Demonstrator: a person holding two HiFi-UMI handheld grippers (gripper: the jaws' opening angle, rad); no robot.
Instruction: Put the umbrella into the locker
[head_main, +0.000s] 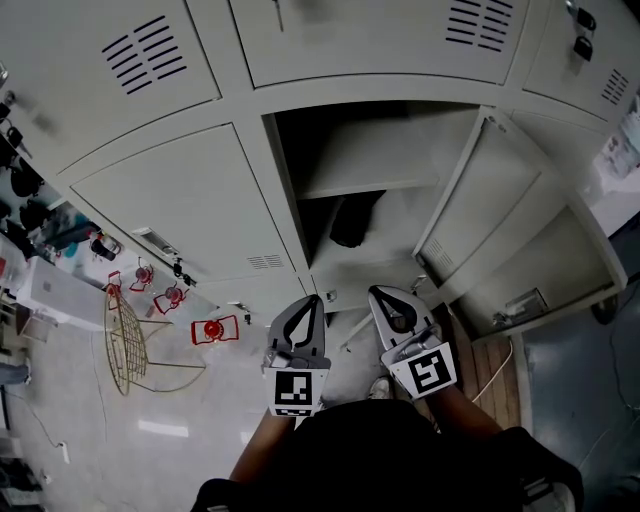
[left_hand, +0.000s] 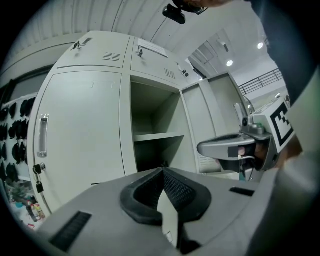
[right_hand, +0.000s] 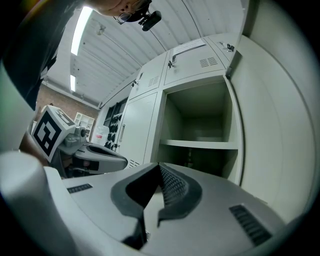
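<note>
Umbrella (head_main: 355, 222), a dark folded bundle, lies inside the open pale-grey metal locker (head_main: 290, 190). It rests in the lower compartment under the flat metal shelf (head_main: 365, 160), straight ahead of both sets of fingertips and well apart from them. Side by side, the left gripper (head_main: 314, 299) and the right gripper (head_main: 376, 291) point level at the opening, each with its fingers pressed together and nothing between them. The locker's hinged door (head_main: 480, 215) stands swung wide, right of the right gripper's fingers.
</note>
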